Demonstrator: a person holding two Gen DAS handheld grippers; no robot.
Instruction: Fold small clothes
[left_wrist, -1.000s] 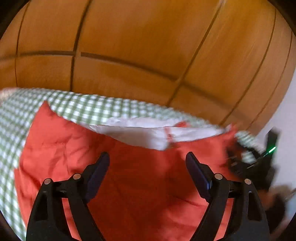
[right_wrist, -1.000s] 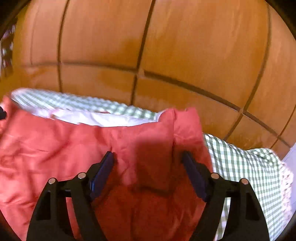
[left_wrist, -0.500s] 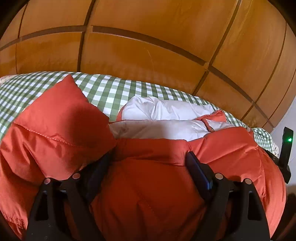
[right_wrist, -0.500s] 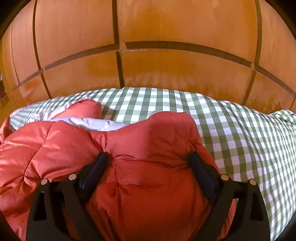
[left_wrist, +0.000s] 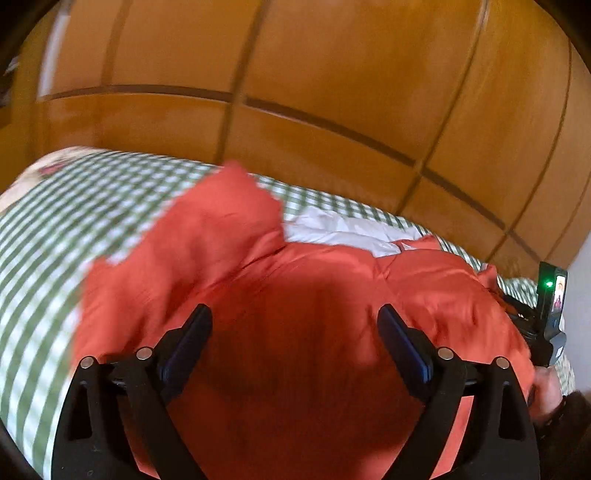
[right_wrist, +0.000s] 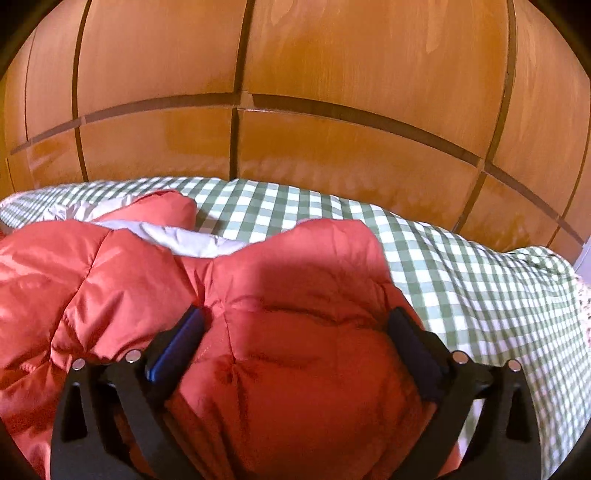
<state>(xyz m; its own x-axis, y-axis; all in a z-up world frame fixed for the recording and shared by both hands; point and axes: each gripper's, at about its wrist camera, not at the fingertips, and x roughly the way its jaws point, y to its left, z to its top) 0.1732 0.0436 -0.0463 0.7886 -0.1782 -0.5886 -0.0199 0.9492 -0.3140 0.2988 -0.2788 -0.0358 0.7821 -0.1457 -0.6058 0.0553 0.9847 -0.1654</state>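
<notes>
A puffy red jacket (left_wrist: 221, 240) with pale grey lining (left_wrist: 343, 229) lies on a green-and-white checked bed cover (left_wrist: 74, 206). My left gripper (left_wrist: 293, 314) hovers over its middle. The jaws are opening wide and the fabric lies under them, clear of both pads; this view is blurred. In the right wrist view the jacket (right_wrist: 92, 277) bulges up between the fingers of my right gripper (right_wrist: 295, 317). Those jaws are opening too, and the blue face of the left pad (right_wrist: 173, 350) shows free of the cloth. The lining (right_wrist: 184, 236) peeks out at the collar.
Orange wooden wardrobe doors (right_wrist: 332, 55) stand right behind the bed. Checked cover (right_wrist: 461, 273) stretches to the right of the jacket, ending at the bed's edge. In the left wrist view the other gripper's black body with a green light (left_wrist: 550, 314) and a hand (left_wrist: 546, 387) sit at the right edge.
Both pairs of jaws have spread wider and the jacket has come free of the pads. The left wrist view has swung, and the jacket has settled onto the cover.
</notes>
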